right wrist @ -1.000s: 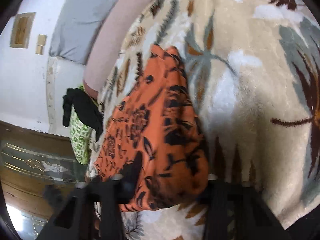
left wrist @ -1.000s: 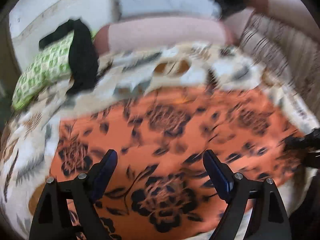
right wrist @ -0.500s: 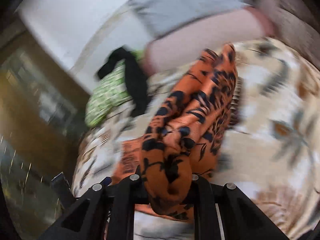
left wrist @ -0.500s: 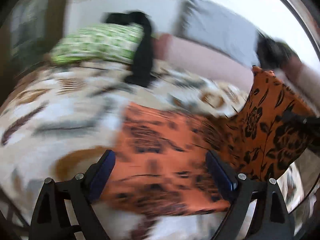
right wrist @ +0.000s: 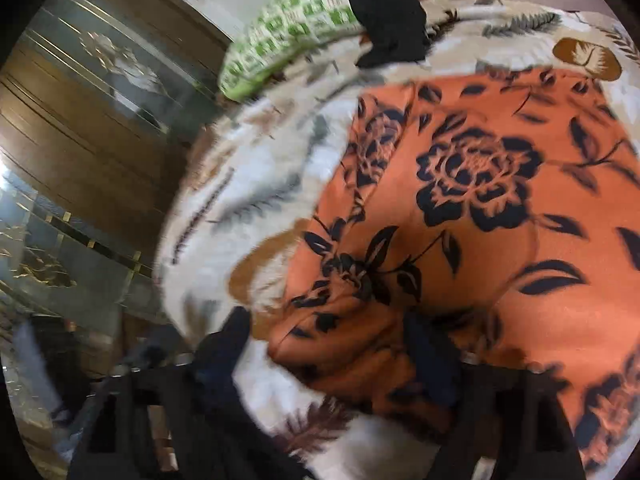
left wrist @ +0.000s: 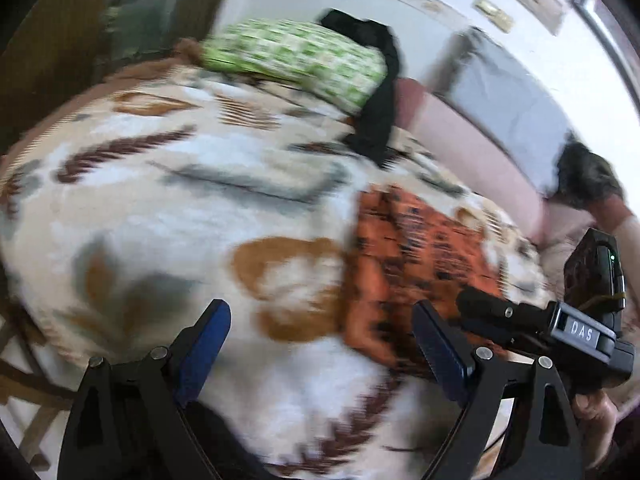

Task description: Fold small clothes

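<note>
Left gripper [left wrist: 320, 344]: jaws wide apart and empty, over bare blanket [left wrist: 168, 216]; the orange cloth [left wrist: 404, 264] lies just beyond and to the right of its right finger [left wrist: 438, 350], not between the pads. Right gripper [right wrist: 332, 356]: jaws opening; a rolled edge of the cloth [right wrist: 472, 208] bulges between the fingers, beside the right one [right wrist: 430, 356], but motion blur hides whether a pad touches it. In the left view the right gripper [left wrist: 532, 320] hangs at the cloth's near corner. The cloth rests on the blanket as one doubled panel with a rounded fold along its left side. By this reading one fold is laid down; squaring and perhaps a further fold remain. Beyond lie a green pillow [left wrist: 296, 56] and a black garment [left wrist: 376, 92], unfolded.
</note>
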